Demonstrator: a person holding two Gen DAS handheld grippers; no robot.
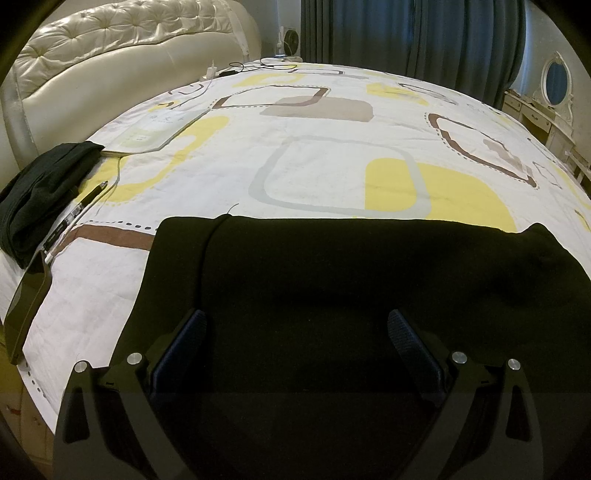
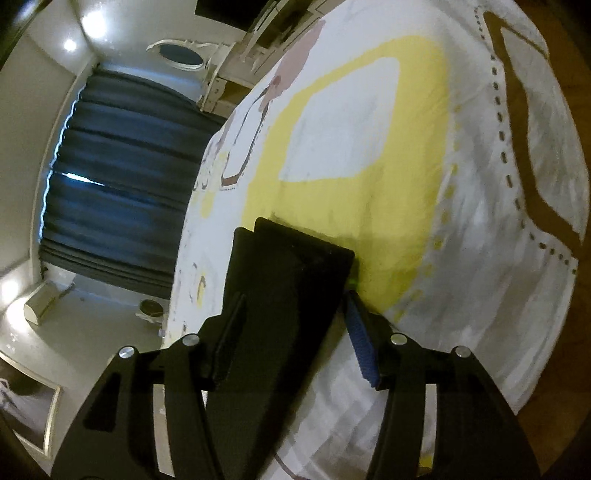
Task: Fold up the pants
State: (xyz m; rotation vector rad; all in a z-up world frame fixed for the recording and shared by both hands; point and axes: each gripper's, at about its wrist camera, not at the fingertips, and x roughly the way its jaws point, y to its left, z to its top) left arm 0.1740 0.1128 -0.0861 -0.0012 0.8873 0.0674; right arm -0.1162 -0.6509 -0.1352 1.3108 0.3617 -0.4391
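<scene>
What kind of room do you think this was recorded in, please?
Most likely a bedroom: a bed with a tufted headboard and patterned bedspread, dark curtains, and a dressing table with an oval mirror.

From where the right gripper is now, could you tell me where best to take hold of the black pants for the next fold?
Grip the narrow leg end of the black pants, coming along their length toward the hem. That end lies flat on the bedspread between the open fingers of the right gripper, so probably only closing is needed.
</scene>
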